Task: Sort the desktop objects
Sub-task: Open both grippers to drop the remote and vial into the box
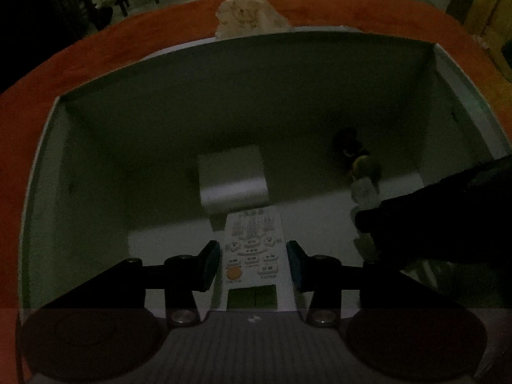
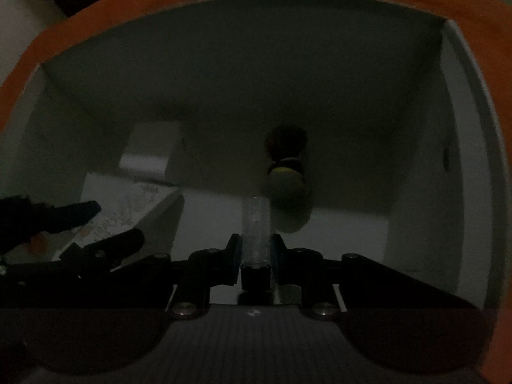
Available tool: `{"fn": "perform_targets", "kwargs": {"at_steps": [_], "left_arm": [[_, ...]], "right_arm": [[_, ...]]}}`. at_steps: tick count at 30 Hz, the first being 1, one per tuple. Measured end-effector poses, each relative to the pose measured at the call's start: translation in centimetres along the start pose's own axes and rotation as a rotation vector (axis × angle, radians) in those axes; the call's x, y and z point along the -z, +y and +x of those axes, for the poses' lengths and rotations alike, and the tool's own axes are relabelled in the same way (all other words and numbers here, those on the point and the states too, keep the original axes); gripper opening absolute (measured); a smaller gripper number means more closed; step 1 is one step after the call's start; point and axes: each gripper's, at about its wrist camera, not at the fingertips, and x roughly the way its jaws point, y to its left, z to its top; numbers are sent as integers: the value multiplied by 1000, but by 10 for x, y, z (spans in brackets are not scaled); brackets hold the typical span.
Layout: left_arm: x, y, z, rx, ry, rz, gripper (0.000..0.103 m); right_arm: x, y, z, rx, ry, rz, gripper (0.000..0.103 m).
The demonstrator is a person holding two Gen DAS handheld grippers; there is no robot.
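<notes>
Everything is dim. My left gripper (image 1: 254, 249) is shut on a white remote control (image 1: 252, 233) with an orange button, held low inside a large white box (image 1: 224, 96). My right gripper (image 2: 256, 240) is shut on a clear tube (image 2: 256, 220) with a black cap, also down inside the box (image 2: 224, 64). In the left wrist view the right gripper (image 1: 371, 224) comes in from the right edge. In the right wrist view the left gripper (image 2: 115, 222) and the remote (image 2: 128, 201) show at the left.
A small white carton (image 1: 232, 176) (image 2: 150, 150) stands by the box's far wall. A dark-topped, round-bodied object (image 1: 358, 160) (image 2: 286, 185) lies just beyond the tube. The box sits on an orange cloth (image 1: 64, 64). A crumpled beige thing (image 1: 246, 16) lies behind it.
</notes>
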Motion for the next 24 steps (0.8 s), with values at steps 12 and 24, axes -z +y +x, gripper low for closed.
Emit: {"fn": "perform_targets", "kwargs": {"at_steps": [12,24], "left_arm": [[6,1,15,38,97,-7,40],[12,1,11,34,64,-14,46]], "right_arm": [[-1,-7,10,-37,56,33,27],[1,-15,-2,-60,40,73,44]]}}
